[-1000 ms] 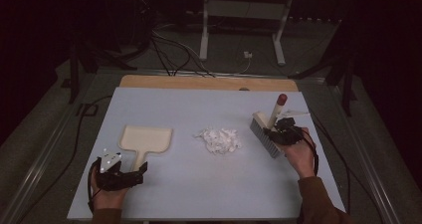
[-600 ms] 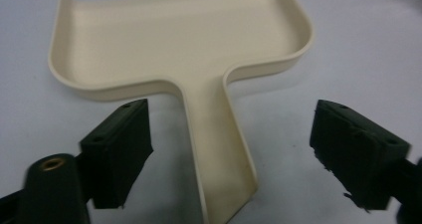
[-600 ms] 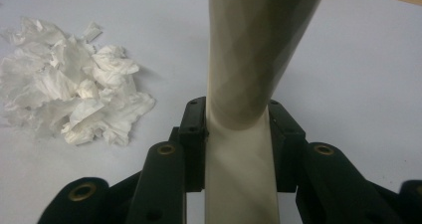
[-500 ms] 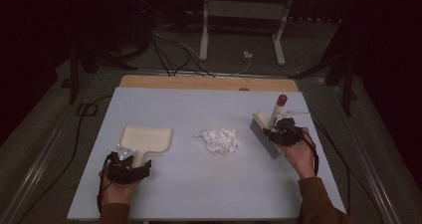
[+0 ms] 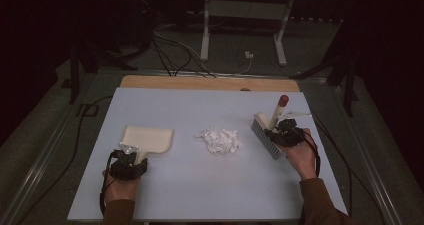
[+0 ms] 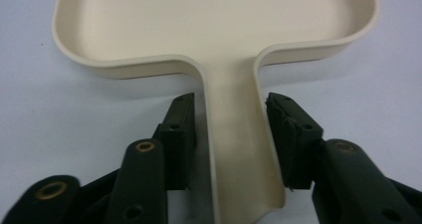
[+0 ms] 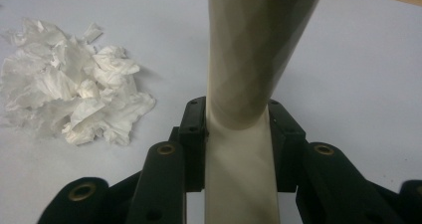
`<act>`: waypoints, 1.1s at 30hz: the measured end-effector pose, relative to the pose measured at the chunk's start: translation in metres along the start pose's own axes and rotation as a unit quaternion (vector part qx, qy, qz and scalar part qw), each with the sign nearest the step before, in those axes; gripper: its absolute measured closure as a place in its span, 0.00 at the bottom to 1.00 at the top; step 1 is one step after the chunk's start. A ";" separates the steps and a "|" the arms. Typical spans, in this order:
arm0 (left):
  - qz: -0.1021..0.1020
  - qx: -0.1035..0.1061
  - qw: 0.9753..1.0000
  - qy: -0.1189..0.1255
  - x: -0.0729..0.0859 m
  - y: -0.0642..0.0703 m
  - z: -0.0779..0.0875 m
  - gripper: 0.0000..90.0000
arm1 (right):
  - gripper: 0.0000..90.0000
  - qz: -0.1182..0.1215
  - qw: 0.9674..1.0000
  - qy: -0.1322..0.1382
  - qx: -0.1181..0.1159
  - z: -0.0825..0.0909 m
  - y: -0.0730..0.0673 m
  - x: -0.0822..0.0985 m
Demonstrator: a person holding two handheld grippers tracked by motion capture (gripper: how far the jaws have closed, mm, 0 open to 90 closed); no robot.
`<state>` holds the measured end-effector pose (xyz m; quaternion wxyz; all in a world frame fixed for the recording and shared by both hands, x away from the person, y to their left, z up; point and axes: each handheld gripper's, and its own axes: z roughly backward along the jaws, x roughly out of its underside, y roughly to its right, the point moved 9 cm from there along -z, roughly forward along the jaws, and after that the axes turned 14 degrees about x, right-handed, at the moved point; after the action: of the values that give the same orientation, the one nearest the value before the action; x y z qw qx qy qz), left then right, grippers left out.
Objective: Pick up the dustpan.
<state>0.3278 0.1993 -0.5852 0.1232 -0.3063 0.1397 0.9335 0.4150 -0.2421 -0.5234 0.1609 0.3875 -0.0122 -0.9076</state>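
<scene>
A cream dustpan (image 5: 150,139) lies flat on the left of the pale blue table (image 5: 210,105). In the left gripper view its pan (image 6: 214,25) is ahead and its handle (image 6: 239,149) runs back between the jaws. My left gripper (image 5: 131,157) (image 6: 230,104) has just been closing; a thin gap remains on each side, so it is open. My right gripper (image 5: 280,130) (image 7: 238,107) is shut on the cream handle (image 7: 254,45) of a brush (image 5: 265,137), whose red-tipped handle tilts up. A pile of white paper scraps (image 5: 220,141) (image 7: 69,99) lies between pan and brush.
A wooden strip (image 5: 210,82) borders the table's far edge. Beyond it, on the dark floor, are cables (image 5: 170,50) and a metal stand (image 5: 240,15). Bare table surface lies in front of the scraps, toward the near edge.
My left hand has moved right and forward to the dustpan's handle, and its jaws now flank it. The right hand and the brush have kept still.
</scene>
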 end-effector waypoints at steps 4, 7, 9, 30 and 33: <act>0.005 0.000 1.000 -0.003 -0.001 -0.001 0.001 0.73 | 0.75 0.001 1.000 0.001 -0.001 0.000 -0.001 0.000; 0.008 0.012 1.000 -0.004 -0.001 -0.003 0.002 0.74 | 0.75 0.000 1.000 0.001 -0.001 0.000 -0.001 0.000; 0.005 0.016 1.000 -0.006 -0.002 -0.004 0.004 0.74 | 0.75 -0.001 1.000 0.001 -0.002 0.000 0.000 0.000; -0.036 0.034 0.999 0.002 -0.014 -0.013 0.040 0.74 | 0.72 -0.022 1.000 0.008 -0.004 -0.003 0.002 -0.003; -0.046 0.037 0.998 0.001 -0.015 -0.013 0.042 0.74 | 0.72 -0.023 1.000 0.010 -0.006 -0.003 0.001 -0.004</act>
<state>0.3212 0.2237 -0.5454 0.1771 -0.3091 0.1598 0.9206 0.4201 -0.2416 -0.5231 0.1423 0.3955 0.0037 -0.9074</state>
